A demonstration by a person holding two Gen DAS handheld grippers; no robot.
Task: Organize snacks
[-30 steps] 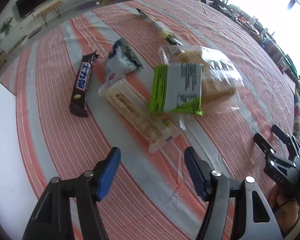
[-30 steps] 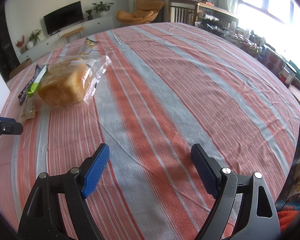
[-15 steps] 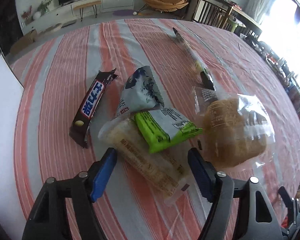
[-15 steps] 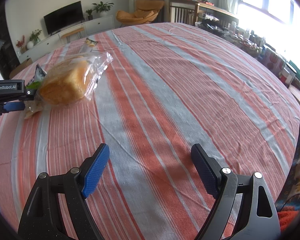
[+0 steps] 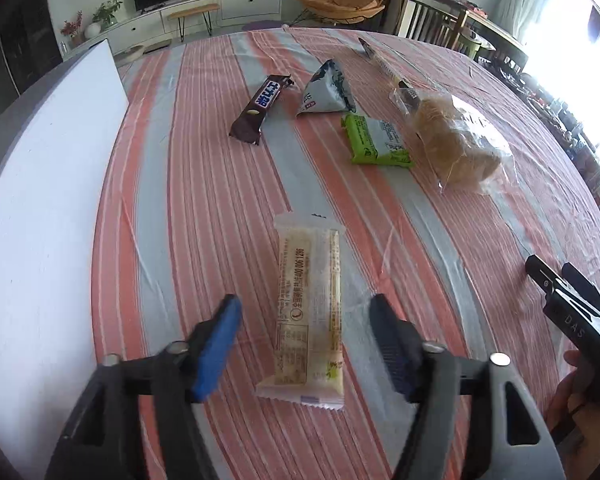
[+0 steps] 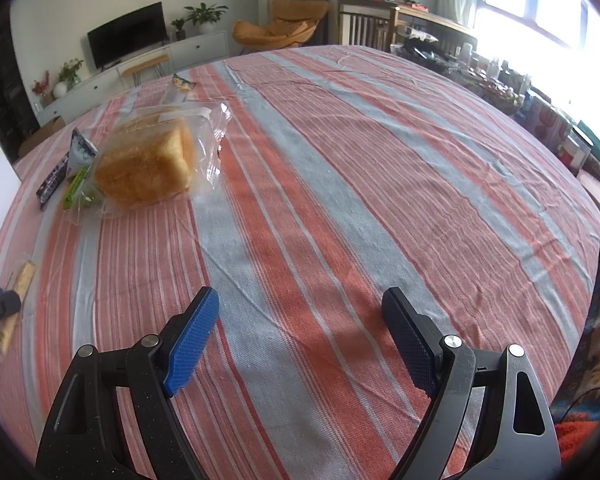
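Note:
A pale yellow wafer bar (image 5: 306, 256) lies flat on the striped tablecloth (image 5: 204, 208), apart from the other snacks. My left gripper (image 5: 303, 304) straddles its near half; its jaws are opening and the pads stand clear of the wrapper. Farther back lie a brown chocolate bar (image 5: 260, 106), a triangular blue-white pack (image 5: 328, 88), a green pack (image 5: 374, 142) and a bagged bread loaf (image 5: 456, 144). My right gripper (image 6: 300, 300) hovers open over bare cloth, with the loaf (image 6: 148, 160) far to its left.
A white board (image 5: 40, 200) covers the table's left side. A long thin packet (image 5: 380, 62) lies behind the loaf. The right gripper (image 5: 548, 266) and a hand show at the right edge of the left wrist view. Chairs and clutter stand beyond the table's far right.
The left gripper closed around the wafer bar, drew it out of the pile toward the near side, then spread its jaws. The green pack now lies flat by the loaf. The right gripper stayed still.

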